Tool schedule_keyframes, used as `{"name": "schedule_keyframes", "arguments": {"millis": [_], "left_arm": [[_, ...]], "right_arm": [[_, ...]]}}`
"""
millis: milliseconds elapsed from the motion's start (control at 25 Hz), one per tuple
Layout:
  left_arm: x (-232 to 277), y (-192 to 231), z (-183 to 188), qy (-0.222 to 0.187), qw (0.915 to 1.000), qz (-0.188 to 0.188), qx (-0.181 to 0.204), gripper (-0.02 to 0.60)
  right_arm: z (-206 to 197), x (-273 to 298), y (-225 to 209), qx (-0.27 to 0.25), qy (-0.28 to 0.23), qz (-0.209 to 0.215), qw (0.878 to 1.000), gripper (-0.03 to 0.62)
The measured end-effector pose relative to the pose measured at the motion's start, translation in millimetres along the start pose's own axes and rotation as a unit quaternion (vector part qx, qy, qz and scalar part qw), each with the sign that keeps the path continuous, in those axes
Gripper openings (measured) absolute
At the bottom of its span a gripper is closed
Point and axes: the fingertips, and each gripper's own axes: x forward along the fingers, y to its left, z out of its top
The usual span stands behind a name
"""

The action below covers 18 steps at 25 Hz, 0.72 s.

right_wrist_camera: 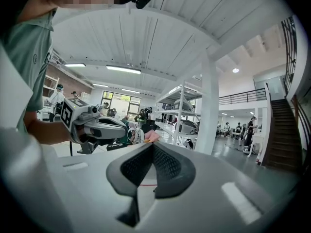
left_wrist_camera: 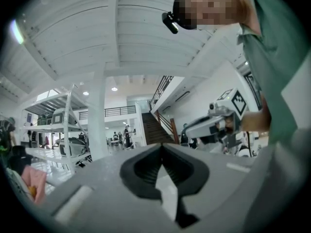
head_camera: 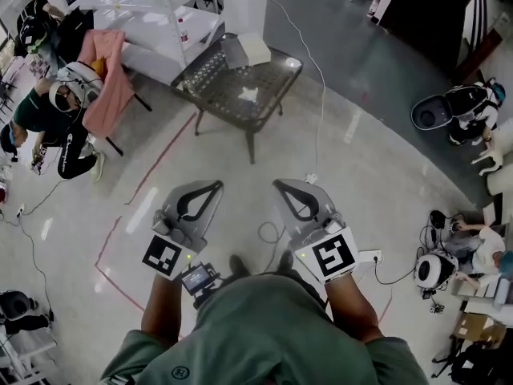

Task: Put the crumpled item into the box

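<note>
Left gripper (head_camera: 213, 184) and right gripper (head_camera: 279, 184) are both clenched and empty. The crumpled item (head_camera: 248, 95) lies on the table (head_camera: 210, 87), beside the box (head_camera: 244, 50), not inside.

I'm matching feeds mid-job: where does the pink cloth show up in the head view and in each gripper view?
Head view: the pink cloth hangs at the upper left.
Left gripper view: it sits at the lower left edge.
Right gripper view: it is a small pink patch near the centre, just above the jaw tips.
Shared landmark: the white pillar stands right of the cloth in all three.
</note>
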Motion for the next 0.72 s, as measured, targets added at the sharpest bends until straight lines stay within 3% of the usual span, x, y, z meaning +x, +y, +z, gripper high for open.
{"name": "schedule_keyframes", "arguments": {"millis": [360, 720], "left_arm": [[-12, 18, 0, -0.010, 0.9998, -0.018, -0.001, 0.003], [24, 27, -14, 0.001, 0.9999, -0.010, -0.004, 0.003]], "right_arm": [[6, 20, 9, 0.016, 0.002, -0.010, 1.000, 0.007], [-12, 36, -30, 0.022, 0.010, 0.001, 1.000, 0.006]]}}
